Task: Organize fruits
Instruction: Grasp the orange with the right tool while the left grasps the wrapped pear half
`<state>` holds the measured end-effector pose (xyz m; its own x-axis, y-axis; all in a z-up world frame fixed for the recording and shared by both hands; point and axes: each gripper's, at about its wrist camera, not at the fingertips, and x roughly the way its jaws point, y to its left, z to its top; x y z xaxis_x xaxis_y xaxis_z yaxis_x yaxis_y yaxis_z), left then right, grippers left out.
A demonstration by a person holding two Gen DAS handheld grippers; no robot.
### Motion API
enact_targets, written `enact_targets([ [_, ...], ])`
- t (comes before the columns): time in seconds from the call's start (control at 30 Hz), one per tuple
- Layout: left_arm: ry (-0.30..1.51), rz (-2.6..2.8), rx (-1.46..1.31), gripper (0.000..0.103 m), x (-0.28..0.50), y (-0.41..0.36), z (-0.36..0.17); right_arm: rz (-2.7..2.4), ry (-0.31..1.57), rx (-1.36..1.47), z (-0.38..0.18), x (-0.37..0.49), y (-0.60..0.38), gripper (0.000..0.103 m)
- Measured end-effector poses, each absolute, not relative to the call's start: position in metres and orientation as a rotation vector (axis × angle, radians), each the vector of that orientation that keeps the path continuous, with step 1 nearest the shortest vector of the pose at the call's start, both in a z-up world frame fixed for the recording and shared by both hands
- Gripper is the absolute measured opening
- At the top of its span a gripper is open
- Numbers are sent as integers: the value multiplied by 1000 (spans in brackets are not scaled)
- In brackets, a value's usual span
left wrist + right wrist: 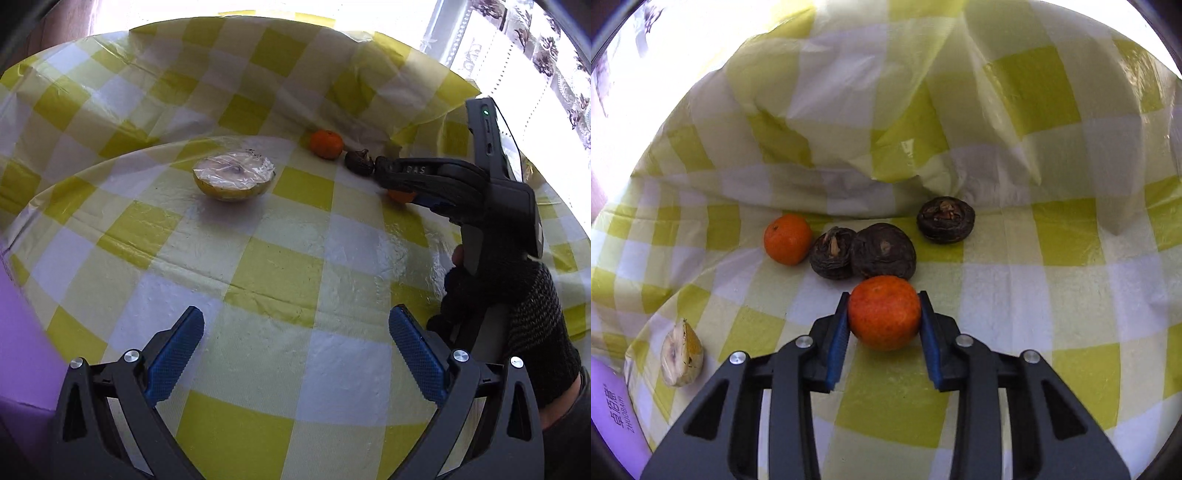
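My right gripper is shut on an orange tangerine, just in front of two dark wrinkled fruits that touch each other. A third dark fruit lies farther right, and a second tangerine lies to their left. The wrapped half pomelo sits at the lower left. In the left wrist view my left gripper is open and empty above the checkered cloth. The pomelo half, second tangerine and right gripper lie beyond it.
The yellow and white checkered cloth covers the table and rises in folds behind the fruits. A purple box stands at the left edge. A bright window is at the far right.
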<state>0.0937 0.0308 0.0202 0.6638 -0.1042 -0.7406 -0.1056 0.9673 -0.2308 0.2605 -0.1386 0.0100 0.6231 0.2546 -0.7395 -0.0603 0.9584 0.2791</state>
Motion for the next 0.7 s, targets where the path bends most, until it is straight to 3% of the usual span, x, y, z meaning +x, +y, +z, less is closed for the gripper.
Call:
enact_targets([
  [0.13,815,117,-340,96,128,47,23,238,867,386,4,259,-162,35],
  [0.57,856,318,-350,93,208,70,17,290,873,385,5,264,-164,35],
  [0.6,864,328,-327,90,210,68,16,290,873,386,5,264,-164,35],
  [0.67,865,353,-277,63,213,63,17,294,871,387,5,264,-164,35],
  [0.7,865,358,-258,58,213,61,17,295,870,388,5,263,-164,35],
])
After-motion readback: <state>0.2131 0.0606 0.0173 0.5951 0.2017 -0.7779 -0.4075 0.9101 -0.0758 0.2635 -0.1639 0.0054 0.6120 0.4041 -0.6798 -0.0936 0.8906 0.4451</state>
